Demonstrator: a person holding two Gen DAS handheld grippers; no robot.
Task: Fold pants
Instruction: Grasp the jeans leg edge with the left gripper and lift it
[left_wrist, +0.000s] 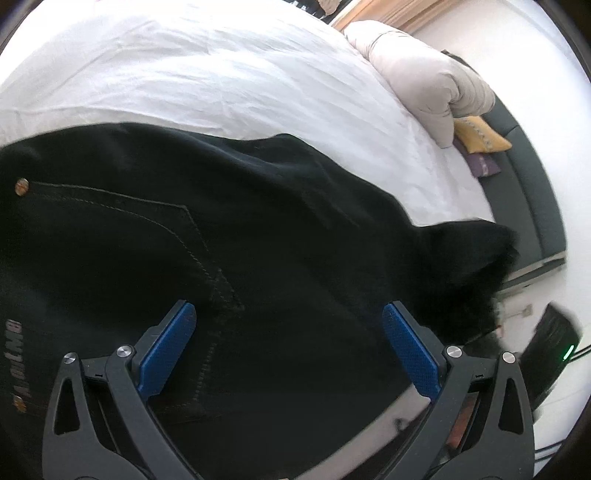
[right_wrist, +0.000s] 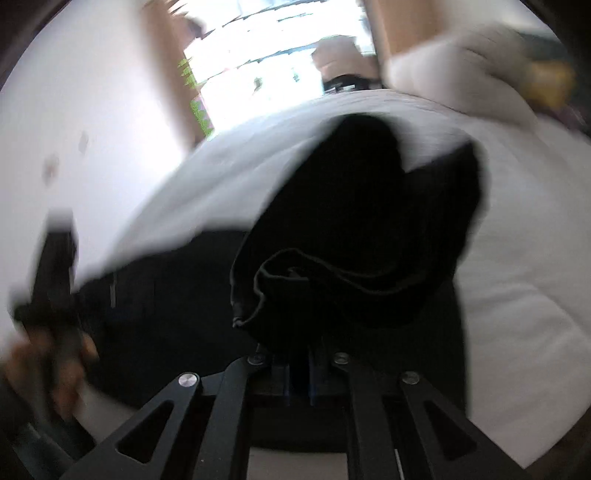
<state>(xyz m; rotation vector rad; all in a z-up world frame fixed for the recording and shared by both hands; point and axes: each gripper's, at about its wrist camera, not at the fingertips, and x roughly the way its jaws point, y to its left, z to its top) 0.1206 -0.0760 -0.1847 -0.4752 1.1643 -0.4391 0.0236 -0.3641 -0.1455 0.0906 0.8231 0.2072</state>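
Observation:
Black pants (left_wrist: 236, 229) lie spread on the white bed (left_wrist: 221, 81), with a back pocket and a copper rivet showing in the left wrist view. My left gripper (left_wrist: 288, 325) hovers just above them, jaws wide open, blue pads (left_wrist: 410, 354) bare. In the blurred right wrist view my right gripper (right_wrist: 301, 363) is shut on a bunched fold of the black pants (right_wrist: 332, 280), whose hem curls up in front of the jaws. The lifted cloth hangs over the rest of the pants. The left gripper (right_wrist: 51, 295) and a hand appear at the far left there.
A beige duvet (left_wrist: 424, 74) is bunched at the head of the bed, with a yellow cushion (left_wrist: 480, 138) and a purple item beside it. A dark bed frame (left_wrist: 535, 192) runs along the right edge. A bright window (right_wrist: 266, 48) lies beyond the bed.

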